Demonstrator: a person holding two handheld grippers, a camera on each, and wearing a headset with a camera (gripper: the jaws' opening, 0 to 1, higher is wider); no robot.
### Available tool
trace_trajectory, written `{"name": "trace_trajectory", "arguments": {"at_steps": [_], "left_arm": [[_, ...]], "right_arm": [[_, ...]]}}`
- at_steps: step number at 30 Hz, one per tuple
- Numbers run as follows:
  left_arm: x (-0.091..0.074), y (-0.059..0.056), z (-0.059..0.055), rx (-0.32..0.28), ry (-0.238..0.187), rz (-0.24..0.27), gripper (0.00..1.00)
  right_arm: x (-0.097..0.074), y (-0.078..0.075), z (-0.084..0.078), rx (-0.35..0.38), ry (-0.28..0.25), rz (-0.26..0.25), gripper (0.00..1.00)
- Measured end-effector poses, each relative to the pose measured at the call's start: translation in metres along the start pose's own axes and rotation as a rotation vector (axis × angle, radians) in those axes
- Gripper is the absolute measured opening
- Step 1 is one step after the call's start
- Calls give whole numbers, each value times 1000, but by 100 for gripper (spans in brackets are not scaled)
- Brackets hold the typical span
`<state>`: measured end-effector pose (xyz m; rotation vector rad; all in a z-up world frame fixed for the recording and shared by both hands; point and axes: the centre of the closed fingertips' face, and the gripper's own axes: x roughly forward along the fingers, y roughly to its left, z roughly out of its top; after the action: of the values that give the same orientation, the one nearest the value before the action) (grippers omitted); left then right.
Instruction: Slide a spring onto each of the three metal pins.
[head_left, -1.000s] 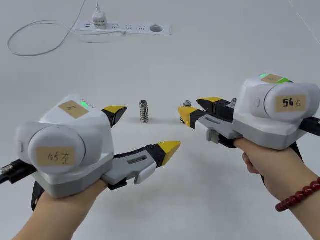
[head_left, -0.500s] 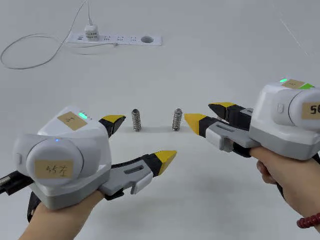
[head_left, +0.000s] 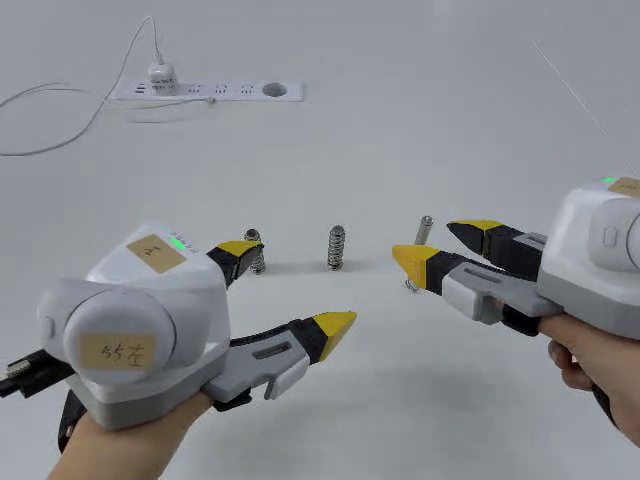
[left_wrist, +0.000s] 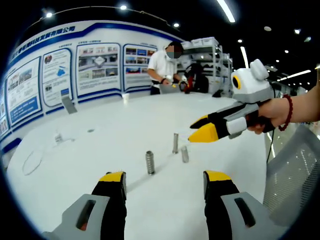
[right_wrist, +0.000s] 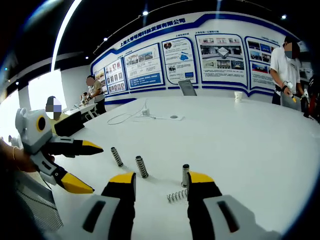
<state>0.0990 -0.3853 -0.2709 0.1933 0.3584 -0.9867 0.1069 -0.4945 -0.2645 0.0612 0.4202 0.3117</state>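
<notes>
ok, white table (head_left: 400, 140) under everything. my left gripper (head_left: 287, 287) hangs low over it on the near side, jaws spread wide, nothing between them. my right gripper (head_left: 440, 245) sits across from it with its tips pointing toward the left one, jaws parted too, holding nothing. power strip (head_left: 200, 90) lies far ahead of both grippers, well apart from them.

three upright pins stand in a row in the gap between the two grippers. first pin (head_left: 254, 252) has a spring on it and sits right behind my left gripper's upper tip in the head view, partly hidden. middle pin (head_left: 336, 247) also wears a spring and is roughly midway between the grippers. third pin (head_left: 423, 230) is bare metal, just beside my right gripper's tips. in the right gripper view it stands just ahead of the jaws, close to one tip.

loose spring (right_wrist: 176, 196) lies flat on the table between my right gripper's jaw tips, just short of the bare pin. can't tell if it touches the pin.
</notes>
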Motion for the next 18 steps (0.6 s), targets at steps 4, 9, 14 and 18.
{"name": "trace_trajectory", "arguments": {"at_steps": [4,9,14,18], "left_arm": [[7,-4,2,15,2,-17,62],[14,-8,1,26,8,-31,60],[21,-10,0,23,19,-40,57],[27,-14,-1,10,21,-53,55]], "right_arm": [[-7,-6,-5,-2,10,-5,44],[-19,-12,-11,-12,12,-5,43],[-29,-18,-16,15,8,-4,44],[-37,-23,-19,43,-2,-6,44]]}}
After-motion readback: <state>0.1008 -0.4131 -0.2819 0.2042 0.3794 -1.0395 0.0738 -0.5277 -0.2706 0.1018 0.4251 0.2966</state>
